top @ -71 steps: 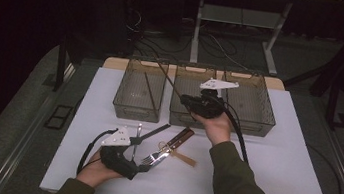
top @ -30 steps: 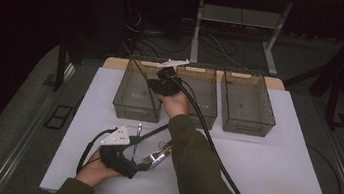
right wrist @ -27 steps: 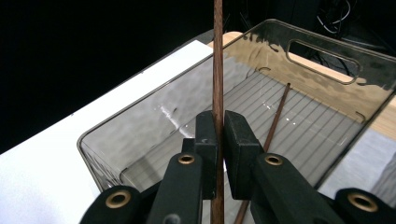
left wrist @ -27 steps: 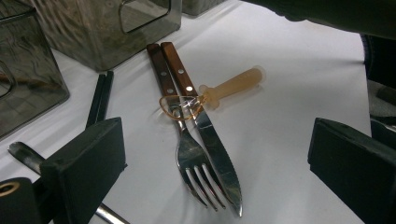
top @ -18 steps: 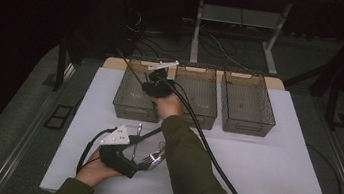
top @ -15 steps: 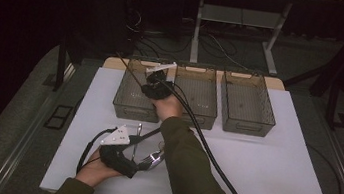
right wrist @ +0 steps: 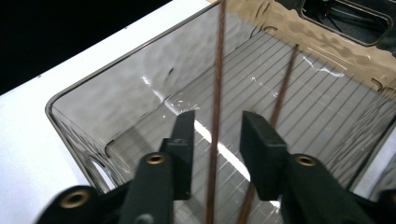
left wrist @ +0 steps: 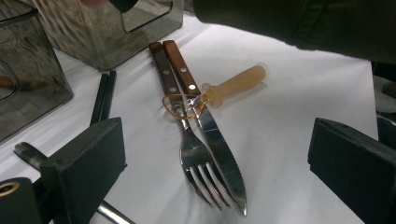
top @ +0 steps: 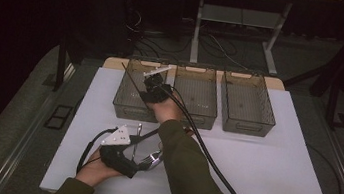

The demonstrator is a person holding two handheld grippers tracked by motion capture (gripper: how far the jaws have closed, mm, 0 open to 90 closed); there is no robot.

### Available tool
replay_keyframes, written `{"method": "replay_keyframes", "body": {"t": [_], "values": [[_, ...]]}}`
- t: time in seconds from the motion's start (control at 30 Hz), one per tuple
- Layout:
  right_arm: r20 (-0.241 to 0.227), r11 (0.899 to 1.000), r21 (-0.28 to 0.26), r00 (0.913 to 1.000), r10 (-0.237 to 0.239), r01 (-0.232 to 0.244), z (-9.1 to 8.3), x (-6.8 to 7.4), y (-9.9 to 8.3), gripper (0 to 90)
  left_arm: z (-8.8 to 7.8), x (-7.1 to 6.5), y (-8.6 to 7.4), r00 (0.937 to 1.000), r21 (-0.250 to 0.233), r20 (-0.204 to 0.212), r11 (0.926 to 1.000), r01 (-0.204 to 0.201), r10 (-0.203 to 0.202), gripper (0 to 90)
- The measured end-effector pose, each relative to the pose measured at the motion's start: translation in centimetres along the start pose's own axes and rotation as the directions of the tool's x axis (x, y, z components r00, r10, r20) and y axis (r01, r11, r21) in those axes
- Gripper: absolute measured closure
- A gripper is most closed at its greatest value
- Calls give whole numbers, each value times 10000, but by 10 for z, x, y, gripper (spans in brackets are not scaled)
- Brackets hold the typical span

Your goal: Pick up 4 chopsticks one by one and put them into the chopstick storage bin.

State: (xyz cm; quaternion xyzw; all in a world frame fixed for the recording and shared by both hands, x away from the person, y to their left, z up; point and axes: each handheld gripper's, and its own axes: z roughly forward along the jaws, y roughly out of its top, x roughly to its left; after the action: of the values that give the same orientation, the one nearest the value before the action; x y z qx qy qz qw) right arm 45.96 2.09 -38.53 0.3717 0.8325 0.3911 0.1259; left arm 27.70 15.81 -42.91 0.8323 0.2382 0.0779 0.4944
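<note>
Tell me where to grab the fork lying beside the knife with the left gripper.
Grip the fork by its wooden handle above the spoon's bowl, coming from its left, the bare-table side. The knife lies tight against its right, and the clear spoon crosses both necks.

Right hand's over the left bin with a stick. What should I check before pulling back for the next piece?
1. Right tongs released: ok. The jaws have just been opening, and the pads stand clear of the thin brown stick between them.
2. Stick inside the smoky clear plastic bin: ok, though its top pokes above the rim.
3. Stick settled: cannot tell.
4. Second thin brown stick in the same bin: ok.
5. Left tongs open and holding nothing: ok.
6. Next pieces lying apart: not ok. The translucent amber spoon lies across the wooden-handled fork and wooden-handled knife.
</note>
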Motion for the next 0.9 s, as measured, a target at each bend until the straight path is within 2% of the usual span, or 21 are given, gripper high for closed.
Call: {"method": "replay_keyframes", "body": {"t": [0.2,0.33,0.53,0.7,0.77,0.9], "values": [[-195,9999,-97,9998,36,-38,-8,-3,3,536,0,1,0,10000,-3,-23,10000,-61,61,32],[-303,9997,-98,9993,-235,232,-13,-3,3,481,0,1,0,10000,10,-43,10000,-68,68,32],[-808,9991,-136,9959,-408,399,-23,-4,0,402,-1,1,0,10000,11,-75,10000,-61,61,32],[-1110,9974,-192,9913,-714,697,-37,-6,-7,326,0,0,-1,10000,6,-82,10000,-30,30,32],[-990,9963,-311,9916,-827,800,-44,-6,-9,290,0,0,-1,9999,21,-95,10000,-79,79,32],[-1081,9944,-626,9900,-910,846,-59,-10,-14,276,1,0,-1,9999,49,-96,10000,-53,54,31]]}}
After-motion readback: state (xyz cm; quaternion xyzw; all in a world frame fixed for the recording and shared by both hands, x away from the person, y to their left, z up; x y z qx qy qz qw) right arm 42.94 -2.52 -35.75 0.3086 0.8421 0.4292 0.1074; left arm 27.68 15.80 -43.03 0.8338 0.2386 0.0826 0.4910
